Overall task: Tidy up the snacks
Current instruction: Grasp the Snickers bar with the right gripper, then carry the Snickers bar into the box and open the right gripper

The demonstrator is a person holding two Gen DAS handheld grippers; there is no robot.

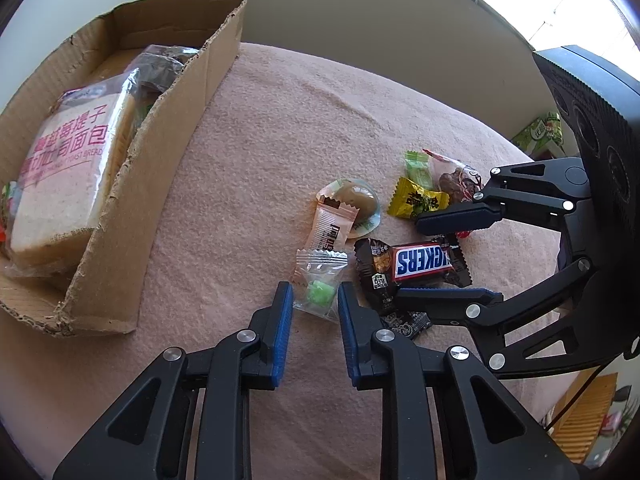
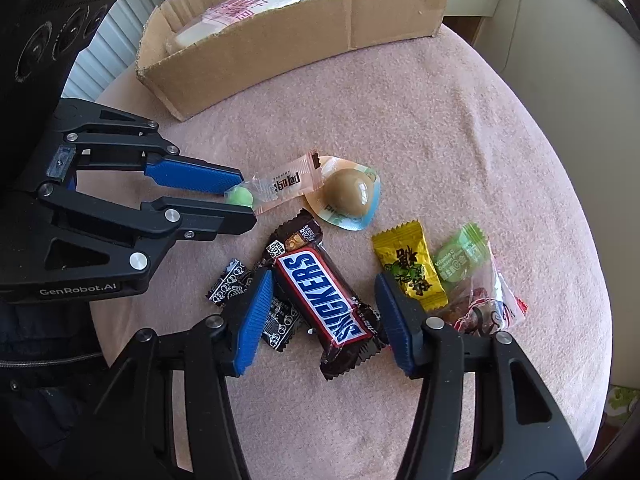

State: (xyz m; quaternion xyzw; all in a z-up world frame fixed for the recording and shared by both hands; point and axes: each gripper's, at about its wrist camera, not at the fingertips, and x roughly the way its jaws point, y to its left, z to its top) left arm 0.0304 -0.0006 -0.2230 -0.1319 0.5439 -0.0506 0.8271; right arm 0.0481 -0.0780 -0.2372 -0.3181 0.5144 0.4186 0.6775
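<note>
The left gripper [image 1: 313,294] straddles a clear packet of green candy [image 1: 319,286], jaws apart. At three o'clock, the right gripper [image 1: 424,258] brackets a Snickers bar [image 1: 422,261]. At nine o'clock, a cardboard box [image 1: 168,152] holds bread [image 1: 68,176].

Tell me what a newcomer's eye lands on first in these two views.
First, the Snickers bar in the middle of the pink cloth, lying between the open fingers of the right gripper. Next, the left gripper, open around a clear packet with a green candy. Behind them, the cardboard box at the cloth's edge holds a bag of toast bread.
</note>
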